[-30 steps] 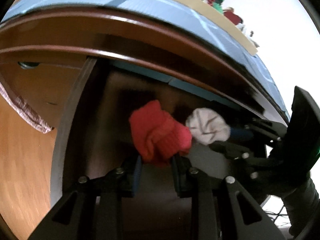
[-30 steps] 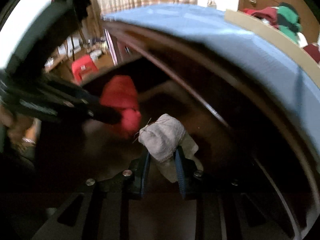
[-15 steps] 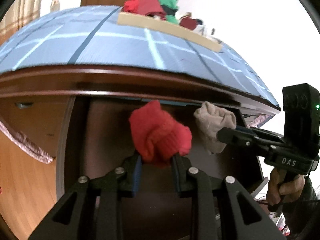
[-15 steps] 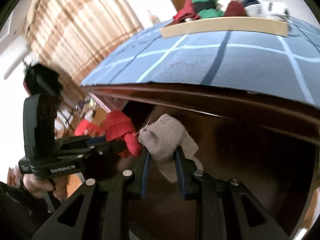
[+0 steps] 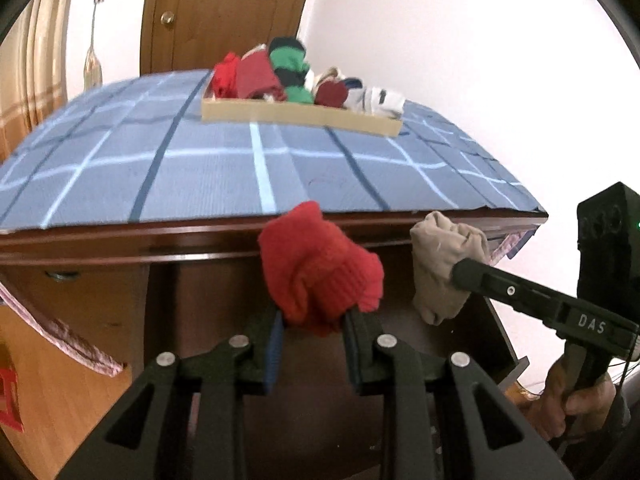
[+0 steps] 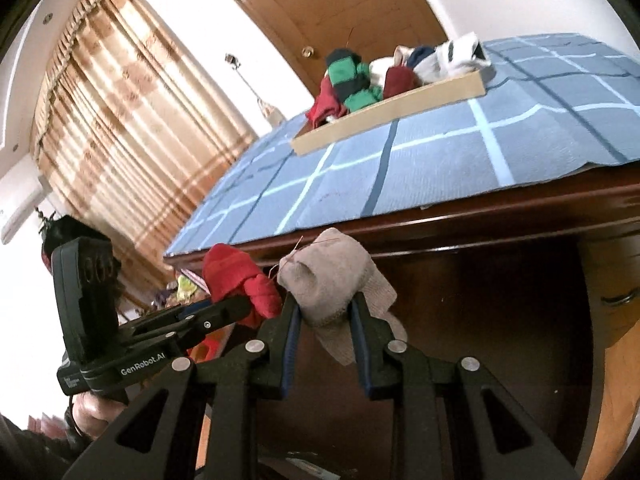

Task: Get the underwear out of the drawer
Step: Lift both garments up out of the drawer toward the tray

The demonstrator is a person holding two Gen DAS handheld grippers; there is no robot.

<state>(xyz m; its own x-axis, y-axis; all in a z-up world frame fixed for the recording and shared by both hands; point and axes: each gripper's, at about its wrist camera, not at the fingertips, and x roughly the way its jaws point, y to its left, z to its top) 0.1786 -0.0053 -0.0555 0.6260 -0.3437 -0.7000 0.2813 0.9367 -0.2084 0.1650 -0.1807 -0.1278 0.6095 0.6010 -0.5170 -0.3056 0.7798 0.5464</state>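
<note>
Left gripper (image 5: pixel 312 332): your jaws are clamped on the red bundle (image 5: pixel 320 272), which bulges up and out past the tips.
Right gripper (image 6: pixel 326 320): pinching the beige bundle (image 6: pixel 332 280); a loose flap droops toward 5 o'clock.
Bundles: both are held in the air level with the desk edge (image 5: pixel 120 236), side by side and just apart, the beige one at 3 o'clock of the red.
Tray (image 5: pixel 300 114): on the checked cloth (image 5: pixel 200 168), filled with other rolled pieces; it lies at 12 o'clock from your left gripper and 1 o'clock from your right.
Nearer hand: I judge neither; both face a similar reach up and forward over the edge.
</note>
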